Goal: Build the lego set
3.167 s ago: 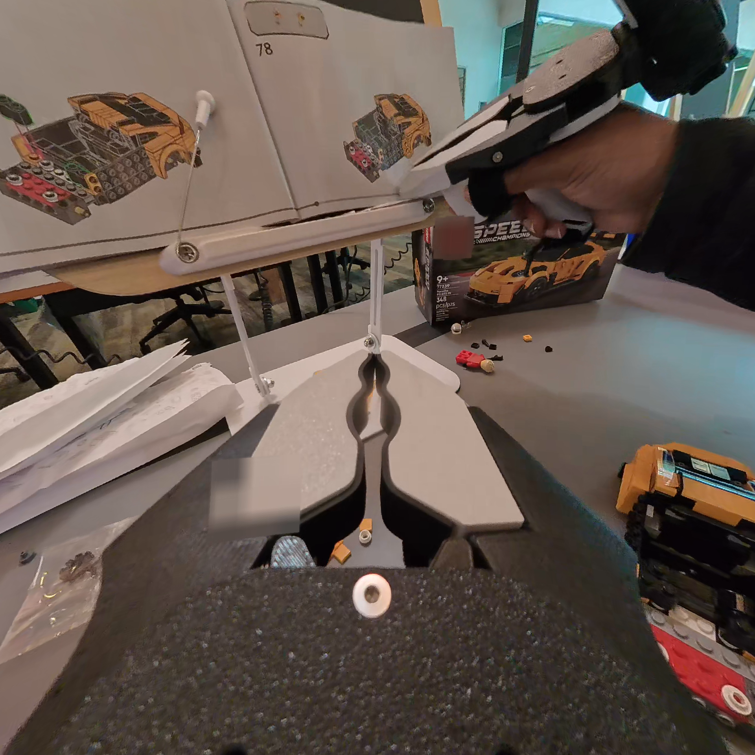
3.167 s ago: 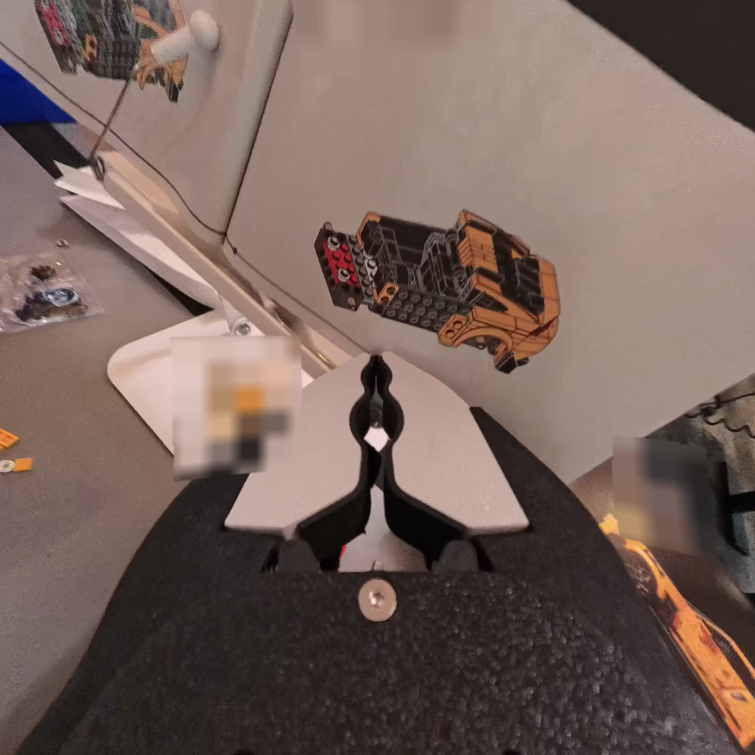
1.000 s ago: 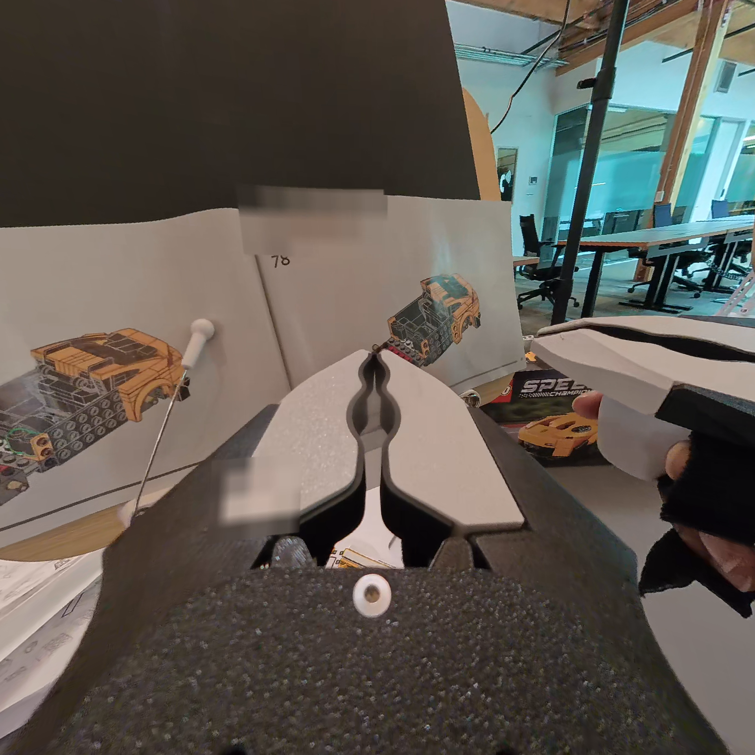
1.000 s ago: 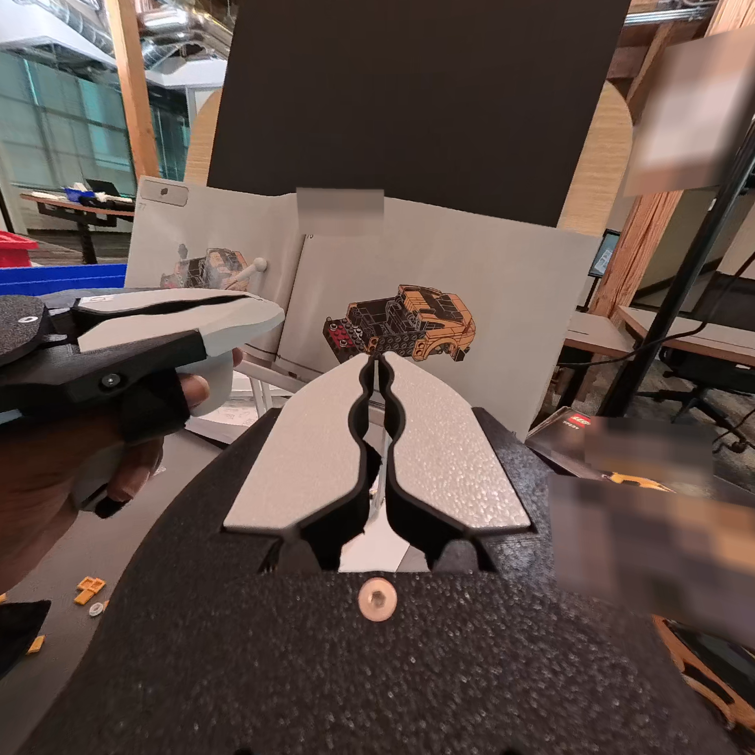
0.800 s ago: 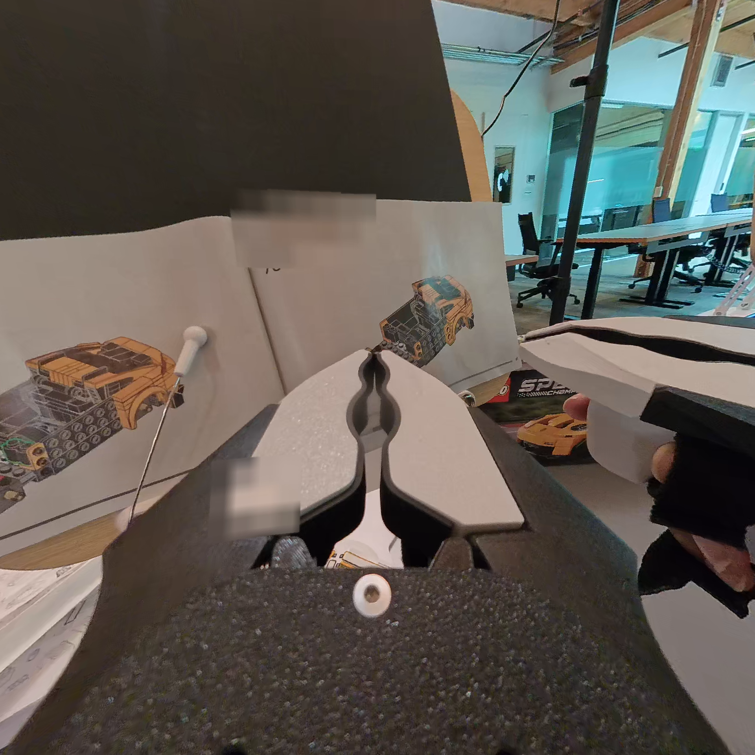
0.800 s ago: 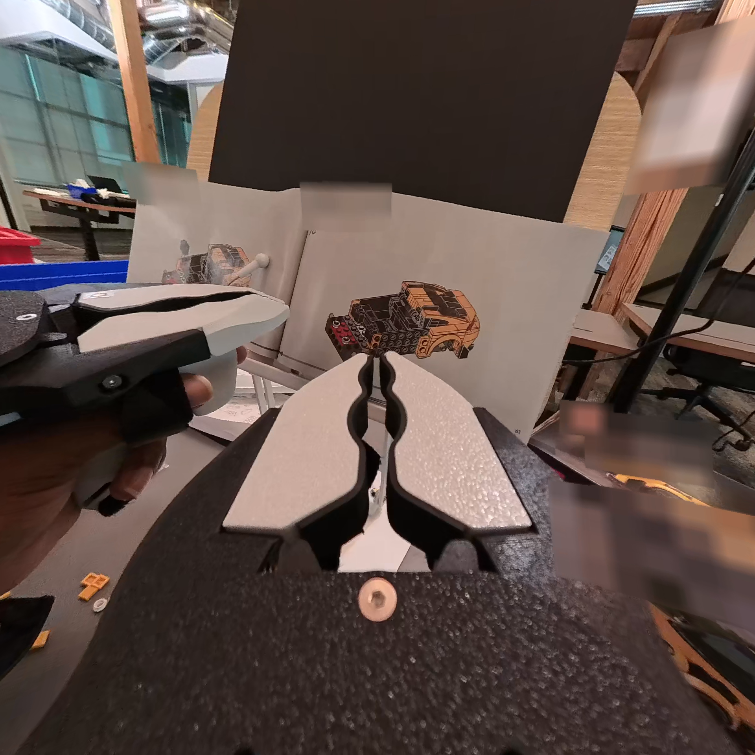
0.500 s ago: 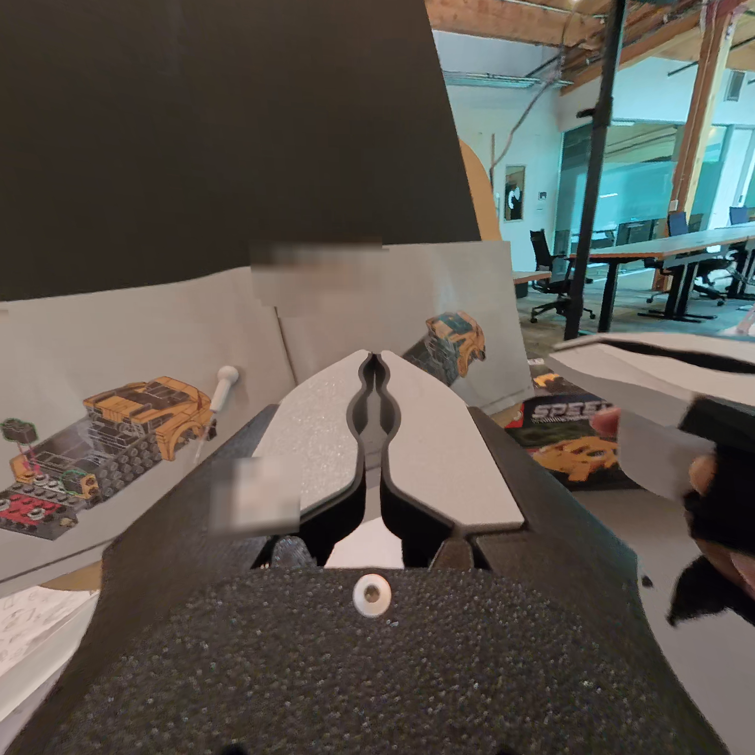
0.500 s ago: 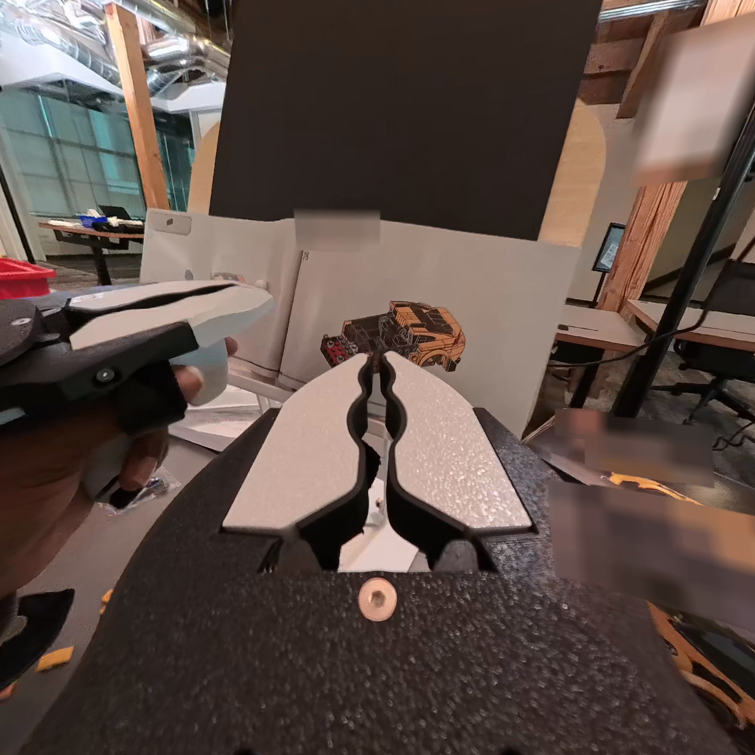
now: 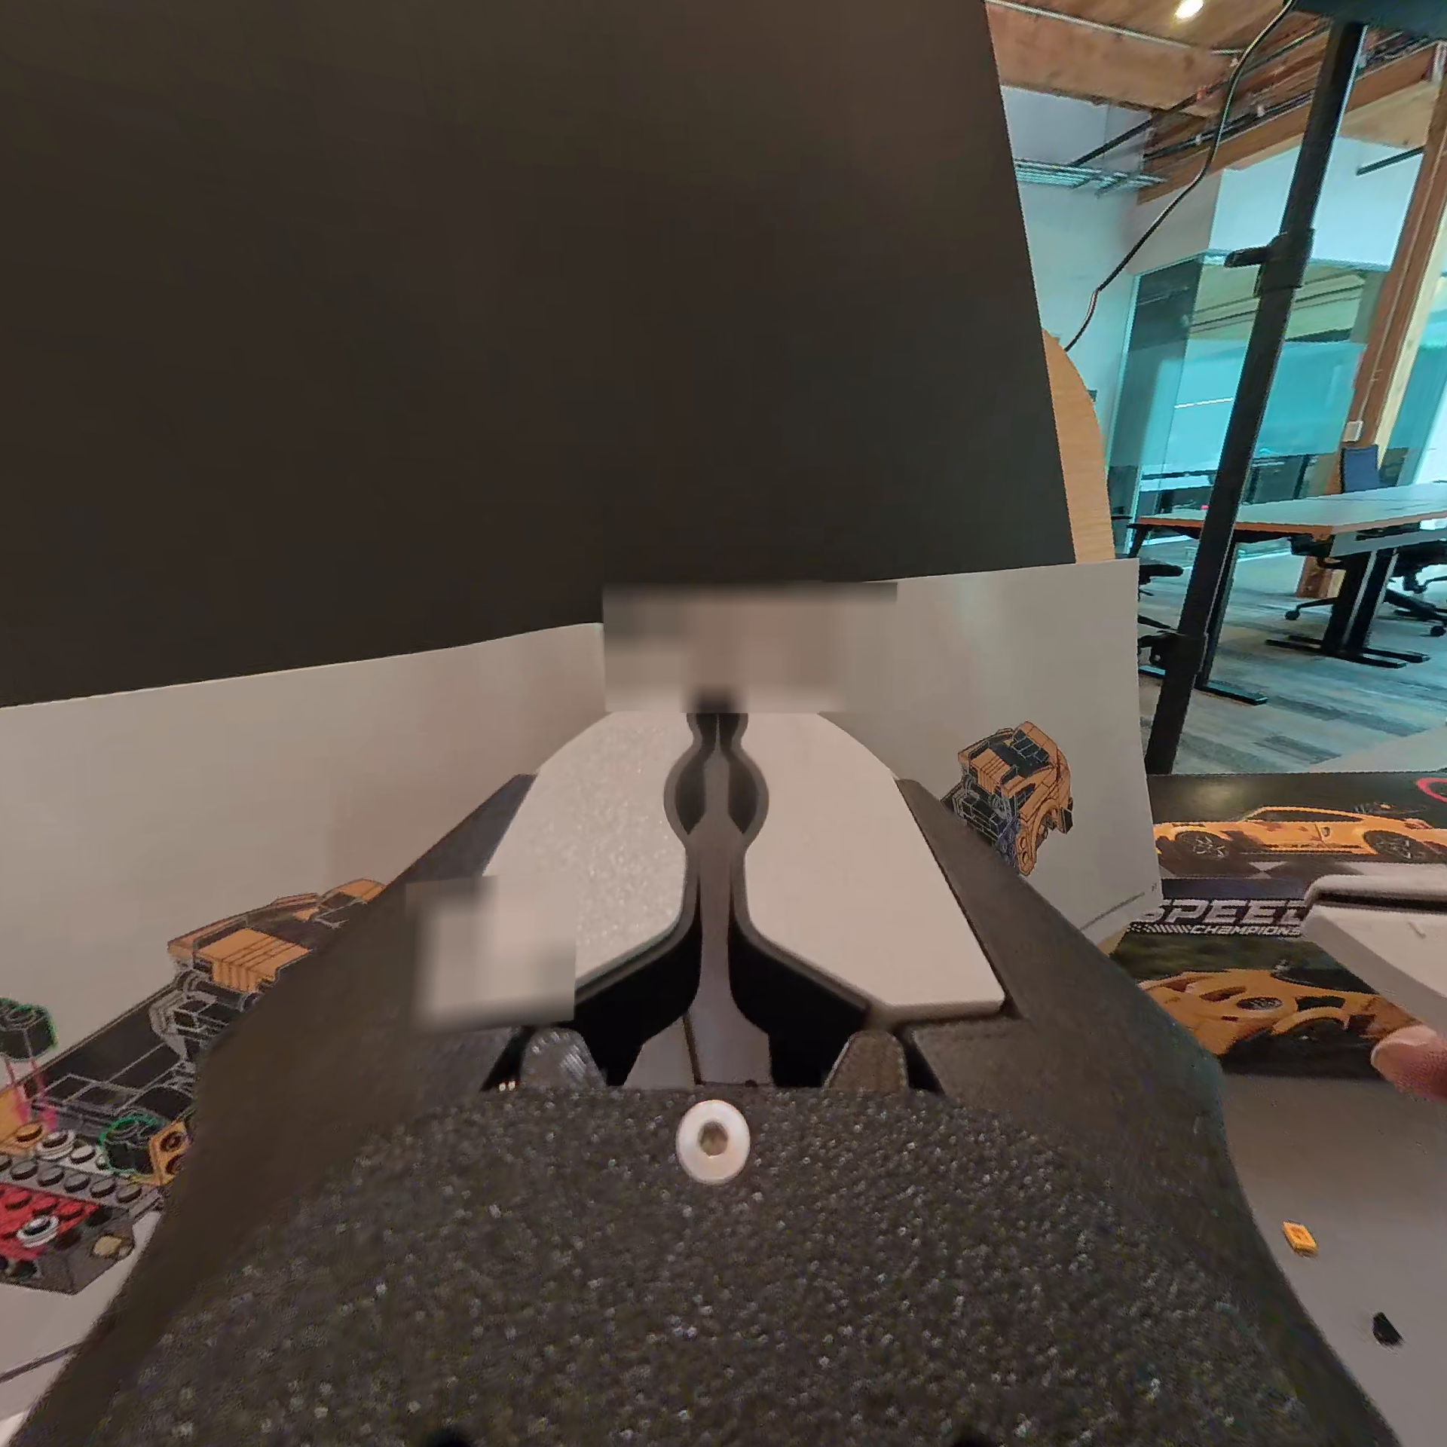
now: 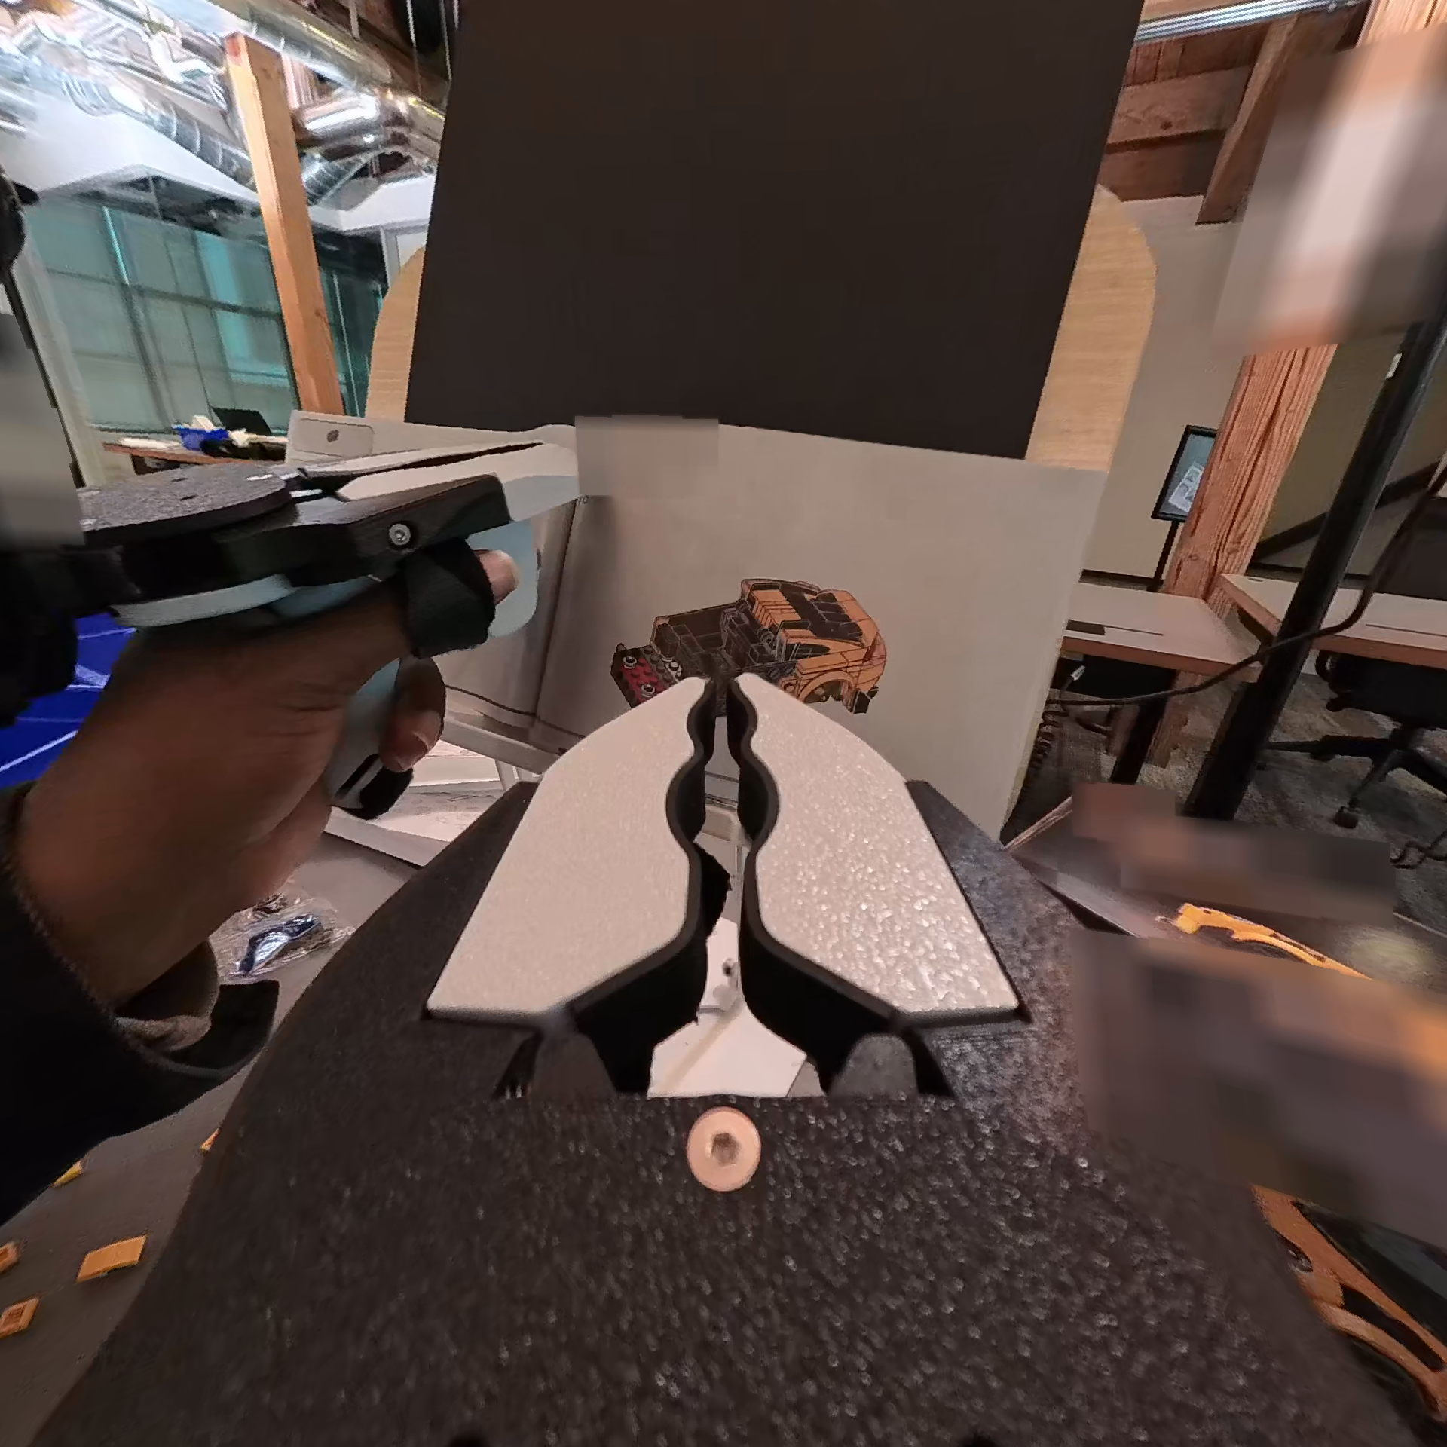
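White brand lettering on the dark toy-car box (image 9: 1253, 924), right of the instruction booklet (image 9: 1018, 665).

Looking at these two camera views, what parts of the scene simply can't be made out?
- Left wrist view: the left gripper's fingertips vanish under a blurred patch, so their contact can't be seen.
- Left wrist view: the open instruction booklet's lower middle is hidden by the gripper body.
- Left wrist view: the right gripper is cut off by the right edge.
- Right wrist view: the yellow brick car is mostly blurred and cropped.
- Right wrist view: the box is largely under blur patches.
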Demonstrator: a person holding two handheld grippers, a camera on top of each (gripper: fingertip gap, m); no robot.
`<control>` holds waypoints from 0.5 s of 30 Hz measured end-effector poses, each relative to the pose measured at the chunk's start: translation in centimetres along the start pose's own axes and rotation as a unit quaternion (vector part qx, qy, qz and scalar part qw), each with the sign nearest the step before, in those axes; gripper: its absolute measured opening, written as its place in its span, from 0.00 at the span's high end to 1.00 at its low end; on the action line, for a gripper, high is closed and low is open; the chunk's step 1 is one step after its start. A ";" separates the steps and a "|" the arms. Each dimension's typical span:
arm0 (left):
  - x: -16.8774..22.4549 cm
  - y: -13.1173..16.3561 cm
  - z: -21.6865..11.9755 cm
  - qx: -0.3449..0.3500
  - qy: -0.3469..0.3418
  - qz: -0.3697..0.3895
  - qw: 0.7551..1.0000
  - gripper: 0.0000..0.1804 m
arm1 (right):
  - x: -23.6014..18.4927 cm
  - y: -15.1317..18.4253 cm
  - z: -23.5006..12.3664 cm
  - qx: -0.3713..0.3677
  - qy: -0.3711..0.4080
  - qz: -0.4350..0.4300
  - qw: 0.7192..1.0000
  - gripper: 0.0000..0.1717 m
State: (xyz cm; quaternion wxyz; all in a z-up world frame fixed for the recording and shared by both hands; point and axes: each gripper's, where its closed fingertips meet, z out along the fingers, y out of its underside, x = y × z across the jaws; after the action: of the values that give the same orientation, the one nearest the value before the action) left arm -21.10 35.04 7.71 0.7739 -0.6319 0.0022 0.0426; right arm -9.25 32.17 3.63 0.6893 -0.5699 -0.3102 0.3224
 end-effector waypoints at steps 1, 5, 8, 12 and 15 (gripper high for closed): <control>0.0 0.0 0.1 -0.001 0.001 0.000 1.000 1.00 | -0.1 0.1 0.0 -0.002 -0.002 -0.001 1.000 0.99; -0.1 -0.1 0.2 0.000 0.002 0.002 1.000 1.00 | -0.4 0.2 0.1 -0.002 -0.003 -0.008 1.000 0.99; -0.1 -0.1 0.3 -0.002 0.003 0.002 1.000 1.00 | -0.6 0.2 0.1 -0.002 -0.004 -0.010 1.000 0.99; 0.1 -0.2 0.2 -0.001 0.006 0.003 1.000 1.00 | -0.9 0.3 0.2 -0.002 -0.006 -0.015 1.000 0.99; 0.2 -0.1 0.0 -0.001 0.008 0.003 1.000 1.00 | -1.0 0.4 0.3 -0.003 -0.008 -0.016 1.000 0.99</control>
State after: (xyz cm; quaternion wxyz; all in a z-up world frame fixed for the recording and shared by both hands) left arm -20.91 35.00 7.78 0.7729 -0.6332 0.0106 0.0399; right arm -10.12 31.56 3.19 0.6899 -0.5646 -0.3255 0.3151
